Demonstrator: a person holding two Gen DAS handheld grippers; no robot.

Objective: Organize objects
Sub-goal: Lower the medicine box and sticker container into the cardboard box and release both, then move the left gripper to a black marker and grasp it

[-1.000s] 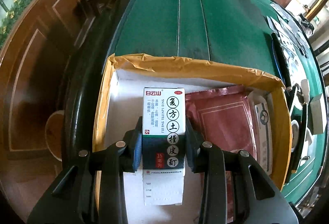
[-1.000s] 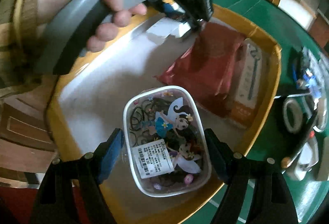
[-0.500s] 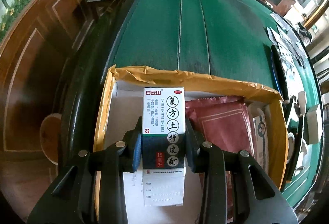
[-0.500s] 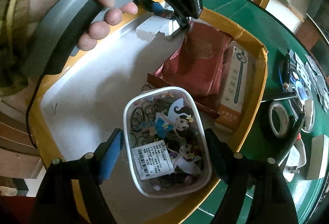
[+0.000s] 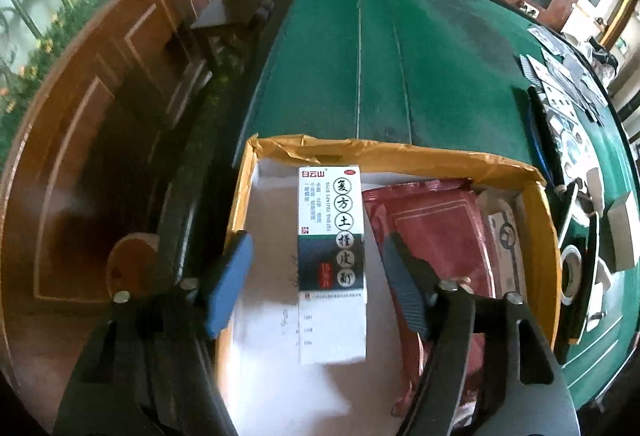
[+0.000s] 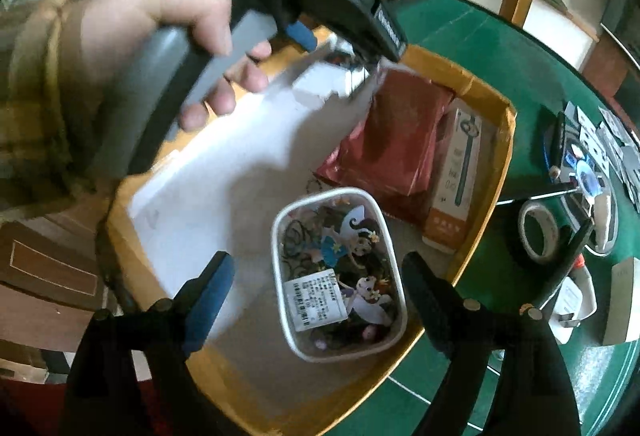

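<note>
A white and dark medicine box [image 5: 332, 260] lies flat on the white floor of the cardboard box [image 5: 400, 151]. My left gripper [image 5: 316, 276] straddles it, jaws opening, with both pads clear of its sides. In the right wrist view a clear plastic tub [image 6: 338, 272] of hair ties with a fairy sticker rests near the cardboard box's [image 6: 506, 139] near corner. My right gripper [image 6: 318, 296] hangs over it, jaws opening, with a gap on each side of the tub. A person's hand [image 6: 160, 47] holds the left gripper above the far end.
A dark red pouch [image 5: 432, 232] and a narrow orange-and-white carton [image 6: 456, 187] lie along the cardboard box's right side. On the green felt table [image 5: 360, 55] to the right sit a tape roll [image 6: 538, 232], cards and small items. Wooden panelling lies beyond the table's left edge.
The left gripper opened and let go of the medicine box, which now lies in the cardboard box. Both grippers lifted a little. The right jaws spread wider around the tub.
</note>
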